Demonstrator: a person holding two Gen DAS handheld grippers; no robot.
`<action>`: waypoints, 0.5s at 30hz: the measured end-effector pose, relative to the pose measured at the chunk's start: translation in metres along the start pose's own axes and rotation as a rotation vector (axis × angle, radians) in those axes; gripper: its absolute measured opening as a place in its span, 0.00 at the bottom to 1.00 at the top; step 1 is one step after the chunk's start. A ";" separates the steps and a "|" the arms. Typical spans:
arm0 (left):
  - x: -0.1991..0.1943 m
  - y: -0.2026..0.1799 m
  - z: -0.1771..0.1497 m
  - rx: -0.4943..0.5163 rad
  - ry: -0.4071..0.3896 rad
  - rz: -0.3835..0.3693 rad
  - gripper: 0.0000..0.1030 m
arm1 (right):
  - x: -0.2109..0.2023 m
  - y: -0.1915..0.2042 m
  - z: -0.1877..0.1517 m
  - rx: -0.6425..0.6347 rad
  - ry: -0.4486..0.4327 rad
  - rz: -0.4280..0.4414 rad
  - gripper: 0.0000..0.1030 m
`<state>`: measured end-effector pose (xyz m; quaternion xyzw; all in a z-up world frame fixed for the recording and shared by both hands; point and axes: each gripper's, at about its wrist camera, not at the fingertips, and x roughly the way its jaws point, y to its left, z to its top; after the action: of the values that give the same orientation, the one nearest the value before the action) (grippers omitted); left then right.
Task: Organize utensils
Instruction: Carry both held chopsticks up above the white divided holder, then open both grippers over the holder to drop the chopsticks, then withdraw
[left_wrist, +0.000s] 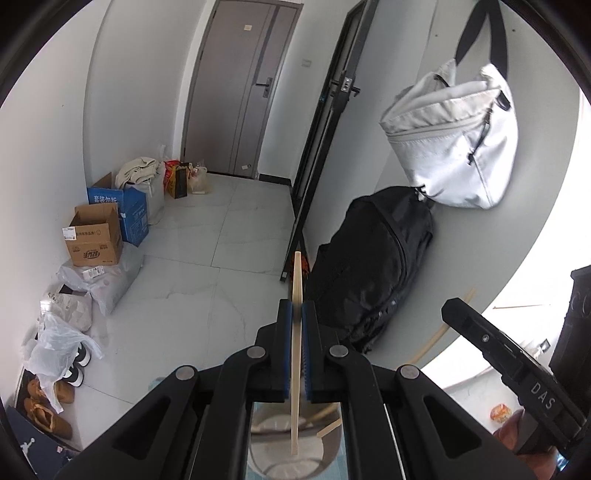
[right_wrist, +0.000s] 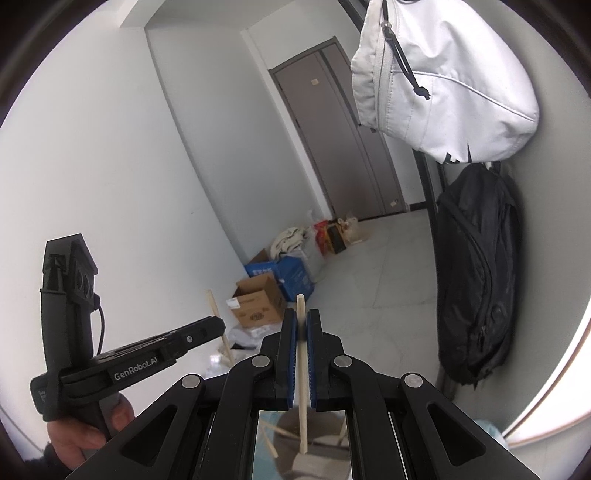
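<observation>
My left gripper (left_wrist: 296, 314) has its blue-padded fingers (left_wrist: 284, 332) clamped narrow on a pale chopstick (left_wrist: 296, 332), which stands upright between them, its top poking above the tips and its lower end hanging below. My right gripper (right_wrist: 302, 325) pinches a second chopstick (right_wrist: 302, 365) the same way, upright, end showing above the fingers (right_wrist: 291, 347), both held up off the desk.
</observation>
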<state>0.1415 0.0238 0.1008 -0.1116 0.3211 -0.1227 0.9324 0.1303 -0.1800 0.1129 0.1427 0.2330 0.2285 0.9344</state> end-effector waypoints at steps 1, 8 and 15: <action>0.003 0.002 0.000 -0.007 -0.005 0.006 0.01 | 0.003 0.000 0.000 -0.002 0.002 -0.001 0.04; 0.023 0.014 -0.006 -0.055 -0.033 0.020 0.01 | 0.031 -0.005 -0.006 -0.042 0.029 -0.027 0.04; 0.038 0.016 -0.014 -0.041 -0.026 0.012 0.01 | 0.050 -0.011 -0.020 -0.053 0.066 -0.034 0.04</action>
<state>0.1648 0.0258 0.0636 -0.1303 0.3121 -0.1092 0.9347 0.1633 -0.1613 0.0735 0.1062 0.2599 0.2235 0.9334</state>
